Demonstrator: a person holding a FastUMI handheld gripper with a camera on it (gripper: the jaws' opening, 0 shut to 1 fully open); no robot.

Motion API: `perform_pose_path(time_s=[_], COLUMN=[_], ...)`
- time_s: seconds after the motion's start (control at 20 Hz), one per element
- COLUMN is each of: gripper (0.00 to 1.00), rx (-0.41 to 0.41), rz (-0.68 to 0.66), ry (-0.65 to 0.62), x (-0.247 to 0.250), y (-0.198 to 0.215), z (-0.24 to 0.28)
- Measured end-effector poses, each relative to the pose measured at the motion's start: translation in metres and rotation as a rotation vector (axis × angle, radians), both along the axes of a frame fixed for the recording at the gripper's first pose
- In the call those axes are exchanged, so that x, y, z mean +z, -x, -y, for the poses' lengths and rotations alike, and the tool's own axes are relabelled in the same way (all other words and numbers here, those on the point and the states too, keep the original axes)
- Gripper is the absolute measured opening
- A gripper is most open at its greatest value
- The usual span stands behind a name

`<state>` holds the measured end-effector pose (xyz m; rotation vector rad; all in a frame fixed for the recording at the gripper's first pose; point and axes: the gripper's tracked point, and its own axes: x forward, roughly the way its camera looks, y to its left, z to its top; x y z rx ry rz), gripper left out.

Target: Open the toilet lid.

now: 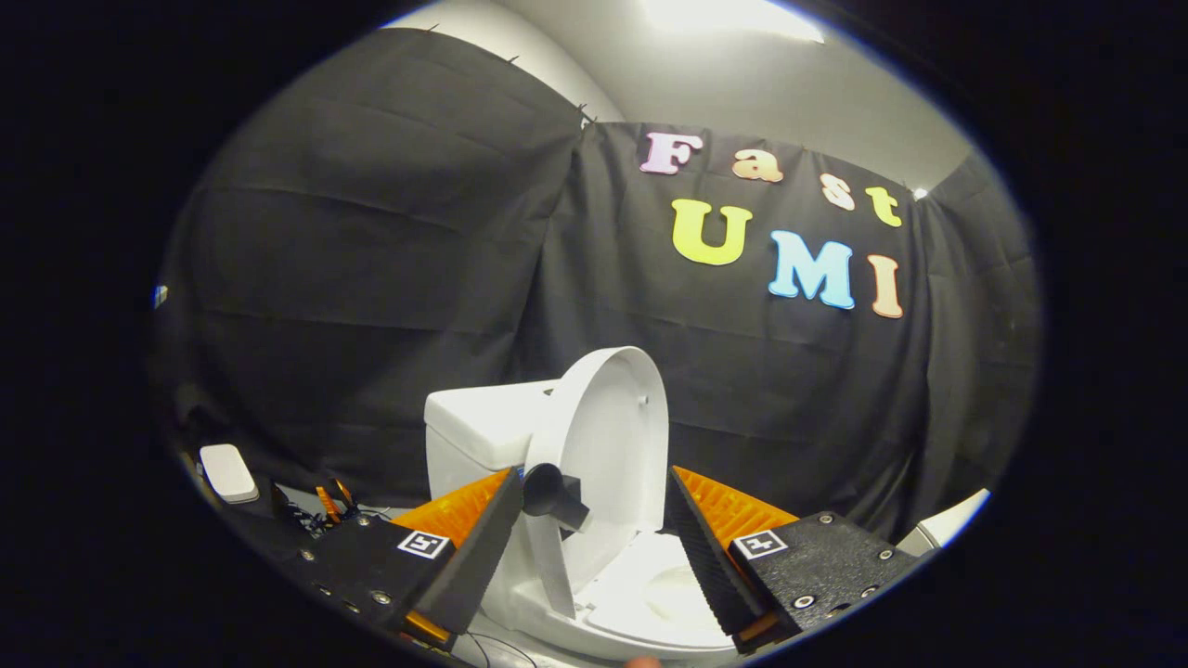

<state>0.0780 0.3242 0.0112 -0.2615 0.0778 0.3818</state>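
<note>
A white toilet stands just ahead of me against the black cloth wall. Its lid is raised, nearly upright, and leans back toward the tank. The seat and bowl lie uncovered below it. A black knob sticks out from the lid's front edge, close beside my left finger. My gripper is open, its two black-padded fingers spread wide on either side of the lid's lower part. Neither pad presses on anything.
A small white box and a tangle of cables with orange bits lie on the floor to the left of the toilet. A white object's edge shows low on the right. Black cloth closes off the back and sides.
</note>
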Motion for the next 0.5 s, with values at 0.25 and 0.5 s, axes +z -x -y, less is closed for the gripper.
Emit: perform_pose_path(time_s=[0.25,0.5], gripper=[0.95,0.95], rx=[-0.066,-0.135], rz=[0.018,0.042], ry=[-0.059,-0.099], x=[0.029,0.054], y=[0.005,0.011], z=[0.050,0.102])
